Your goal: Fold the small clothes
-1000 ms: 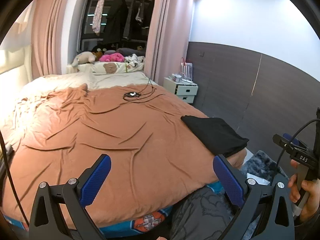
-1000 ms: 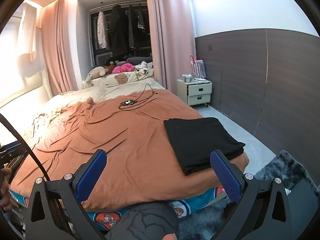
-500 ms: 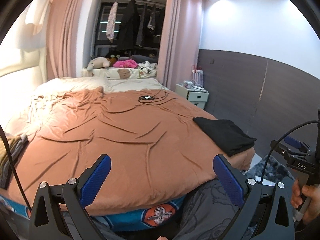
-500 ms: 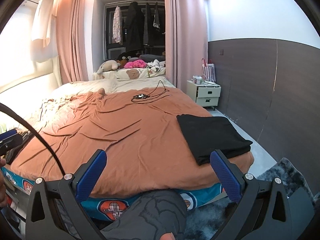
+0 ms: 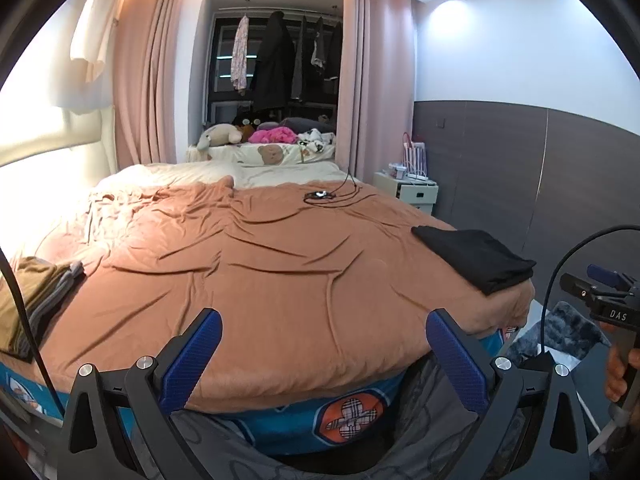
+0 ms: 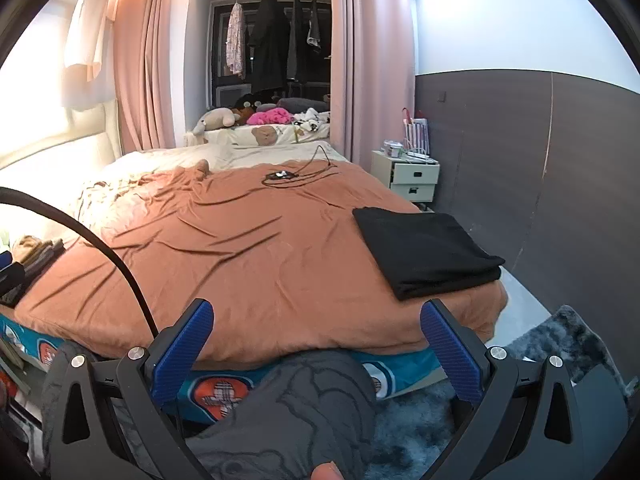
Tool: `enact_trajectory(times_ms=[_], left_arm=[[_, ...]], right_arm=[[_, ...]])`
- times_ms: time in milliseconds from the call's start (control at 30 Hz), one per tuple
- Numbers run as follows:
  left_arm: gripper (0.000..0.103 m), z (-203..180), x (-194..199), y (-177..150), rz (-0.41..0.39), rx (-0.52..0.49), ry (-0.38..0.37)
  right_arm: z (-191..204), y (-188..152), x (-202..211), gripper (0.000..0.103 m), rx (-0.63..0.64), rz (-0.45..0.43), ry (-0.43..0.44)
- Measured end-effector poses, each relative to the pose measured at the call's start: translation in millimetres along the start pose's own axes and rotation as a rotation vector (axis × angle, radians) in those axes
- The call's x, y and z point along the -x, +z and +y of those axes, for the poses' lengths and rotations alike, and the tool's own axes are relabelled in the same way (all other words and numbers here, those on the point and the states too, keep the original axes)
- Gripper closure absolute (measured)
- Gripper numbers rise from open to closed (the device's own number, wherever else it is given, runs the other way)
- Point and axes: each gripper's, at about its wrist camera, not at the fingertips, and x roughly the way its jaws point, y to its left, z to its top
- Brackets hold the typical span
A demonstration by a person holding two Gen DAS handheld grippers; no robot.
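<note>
Left gripper (image 5: 320, 354), right gripper (image 6: 314, 342): both spread wide, empty, low in frame at bed edge. Folded black garment (image 6: 426, 250) lies right of centre; unfolded pile (image 5: 30, 304) at left edge. Next likely: take one garment, spread flat mid-bed (image 5: 260, 272).

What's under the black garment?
The black garment lies folded on the orange blanket, near the bed's right corner. Whatever lies beneath its folds is covered.

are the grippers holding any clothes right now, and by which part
Nothing is held. The left gripper and right gripper are both open and empty; the folded black garment lies untouched on the bed.
</note>
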Motion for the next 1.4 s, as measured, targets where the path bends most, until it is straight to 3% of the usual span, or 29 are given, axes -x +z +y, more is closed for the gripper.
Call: enact_trajectory(times_ms=[133,600,967,1400], left_arm=[[0.001,0,-3,-9,0.002,0.013,-0.004],[0.000,-4,-4,-13,0.010,0.014,0.000],[0.000,1,-6,-13,0.017,0.031,0.010],[0.001,6,-6,-13,0.020,0.048,0.010]], right_arm=[[-7,-5,4,0.000,-0.050,-0.014,0.023],[16,-7,1,0.000,-0.031,0.017,0.017],[17,-6,-5,0.000,-0.040,0.048,-0.026],[13,-1,-7,0.000,-0.064,0.070,-0.004]])
